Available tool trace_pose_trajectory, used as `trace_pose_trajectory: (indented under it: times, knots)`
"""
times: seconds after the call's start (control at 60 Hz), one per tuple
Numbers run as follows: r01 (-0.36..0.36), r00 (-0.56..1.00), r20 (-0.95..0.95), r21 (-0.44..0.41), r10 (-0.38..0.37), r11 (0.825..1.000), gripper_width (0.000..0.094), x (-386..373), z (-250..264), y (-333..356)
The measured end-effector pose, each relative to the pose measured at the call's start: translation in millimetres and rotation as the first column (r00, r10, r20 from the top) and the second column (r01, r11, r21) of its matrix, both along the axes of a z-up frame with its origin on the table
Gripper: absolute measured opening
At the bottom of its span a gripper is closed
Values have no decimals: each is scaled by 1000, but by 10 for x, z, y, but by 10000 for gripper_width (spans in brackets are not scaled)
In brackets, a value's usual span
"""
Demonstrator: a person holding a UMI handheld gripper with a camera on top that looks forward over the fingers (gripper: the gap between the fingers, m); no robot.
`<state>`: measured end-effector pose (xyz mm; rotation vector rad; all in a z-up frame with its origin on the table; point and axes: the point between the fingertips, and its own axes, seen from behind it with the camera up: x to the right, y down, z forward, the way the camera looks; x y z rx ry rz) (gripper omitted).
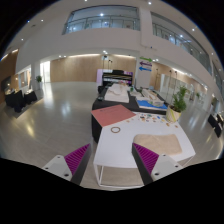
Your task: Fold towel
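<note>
bench [112, 150] ahead of gripper [110, 160], between its fingers | towel [165, 144] on bench at 2 o'clock | sheet [112, 115] at 12, far end | ring [115, 130] just before sheet | potted plant [177, 103] at 1, right edge | piano [117, 77] beyond bench at 12

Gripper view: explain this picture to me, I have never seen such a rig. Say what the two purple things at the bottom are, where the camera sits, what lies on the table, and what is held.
The picture comes from a wide-angle camera riding on a hand-held gripper, a two-finger tool that a person carries. It looks forward along the fingers, so the room bends round. The two purple shapes are the pads on the fingers' inner faces. The fingers stand open and hold nothing. Just ahead of them is a white table. On it lie a beige towel near the right finger, a pink sheet farther off, and a small ring before it. Beyond are more cluttered tables, a potted plant and a large bright hall.
</note>
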<state>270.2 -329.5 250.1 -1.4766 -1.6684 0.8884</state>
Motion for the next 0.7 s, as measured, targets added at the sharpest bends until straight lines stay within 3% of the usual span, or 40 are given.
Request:
trace_pose_trajectory:
  times: [0.367,0.7]
  knots:
    - [170,985,26,72,-172,983,855,-146,-440,828]
    - [188,980,60,76,-192,979,854,-937,-1402,1327]
